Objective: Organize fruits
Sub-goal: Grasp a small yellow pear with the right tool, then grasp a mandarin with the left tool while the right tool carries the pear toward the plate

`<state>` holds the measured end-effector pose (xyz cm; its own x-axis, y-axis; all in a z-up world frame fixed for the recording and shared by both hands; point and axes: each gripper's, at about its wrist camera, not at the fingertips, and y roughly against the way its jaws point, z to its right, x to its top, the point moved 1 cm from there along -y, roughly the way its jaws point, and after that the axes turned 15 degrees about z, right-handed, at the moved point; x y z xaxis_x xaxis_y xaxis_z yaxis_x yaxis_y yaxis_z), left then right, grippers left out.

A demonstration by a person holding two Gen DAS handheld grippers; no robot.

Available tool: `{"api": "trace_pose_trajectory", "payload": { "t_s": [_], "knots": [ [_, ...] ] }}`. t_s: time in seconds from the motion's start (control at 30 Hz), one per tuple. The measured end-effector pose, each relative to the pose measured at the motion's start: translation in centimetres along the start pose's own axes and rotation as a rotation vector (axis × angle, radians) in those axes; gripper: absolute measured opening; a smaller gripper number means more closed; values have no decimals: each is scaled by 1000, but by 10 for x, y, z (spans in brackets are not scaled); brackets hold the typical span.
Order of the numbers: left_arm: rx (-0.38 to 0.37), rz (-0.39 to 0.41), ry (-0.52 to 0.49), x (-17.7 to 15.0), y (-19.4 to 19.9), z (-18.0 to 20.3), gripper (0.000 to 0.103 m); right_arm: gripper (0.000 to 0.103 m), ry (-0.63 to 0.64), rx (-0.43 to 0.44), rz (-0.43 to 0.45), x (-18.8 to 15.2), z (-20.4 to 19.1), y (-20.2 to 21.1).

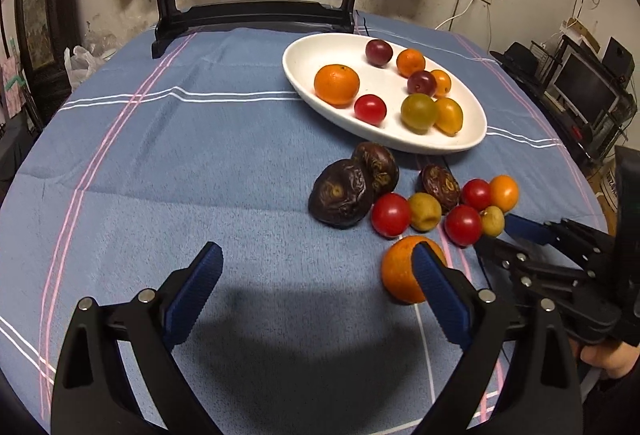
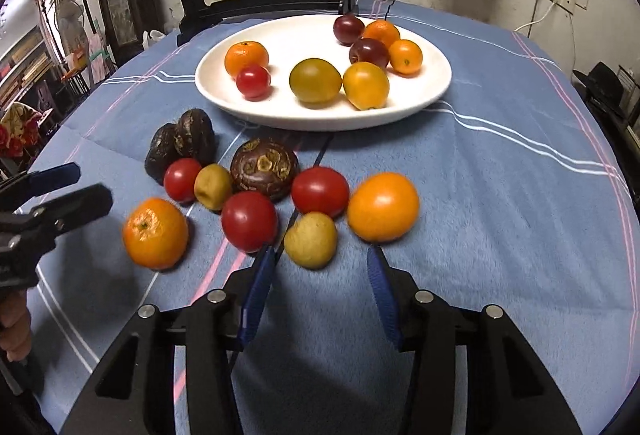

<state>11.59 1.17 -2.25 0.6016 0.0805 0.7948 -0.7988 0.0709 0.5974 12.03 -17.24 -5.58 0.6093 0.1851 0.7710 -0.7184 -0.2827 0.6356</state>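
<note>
While eight fruits sit in the far plate (image 2: 224, 97), ten wait nearby.
Left gripper (image 1: 316, 269): wide open, empty.
Right gripper (image 2: 320, 263): half open over green fruit (image 2: 311, 239), gripping nothing.

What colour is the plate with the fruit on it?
White. The plate shows best in the right wrist view.

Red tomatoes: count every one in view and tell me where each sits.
4. One is on the white plate beside the mandarin: tomato. Three lie on the cloth. Others may hide behind fruit.
</note>
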Motion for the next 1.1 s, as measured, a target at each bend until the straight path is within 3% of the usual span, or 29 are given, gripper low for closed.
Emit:
{"api": "trace_pose_trajectory", "payload": {
  "t_s": [0.27, 0.57, 0.8, 0.9, 0.97, 1.03, 1.1],
  "knots": [
    [-13, -5, -20, -3, 1, 7, 93, 28, 27, -12, 17, 8, -3, -8],
    [-57, -33, -72, -10, 0, 34, 93, 27, -99, 33, 70, 9, 20, 13],
    [-29, -53, -95, -16, -16, 53, 92, 27, -123, 38, 103, 9, 27, 22],
    [-25, -77, -100, -16, -26, 57, 70, 27, -111, 35, 104, 9, 25, 21],
    [-62, -104, -90, -17, -31, 59, 50, 27, -100, 30, 108, 9, 24, 21],
    [-68, -95, -132, -20, -31, 67, 43, 27, -103, 29, 110, 9, 24, 21],
    [-62, -92, -174, -22, -28, 73, 43, 27, -113, 28, 112, 9, 26, 22]
  ]
}}
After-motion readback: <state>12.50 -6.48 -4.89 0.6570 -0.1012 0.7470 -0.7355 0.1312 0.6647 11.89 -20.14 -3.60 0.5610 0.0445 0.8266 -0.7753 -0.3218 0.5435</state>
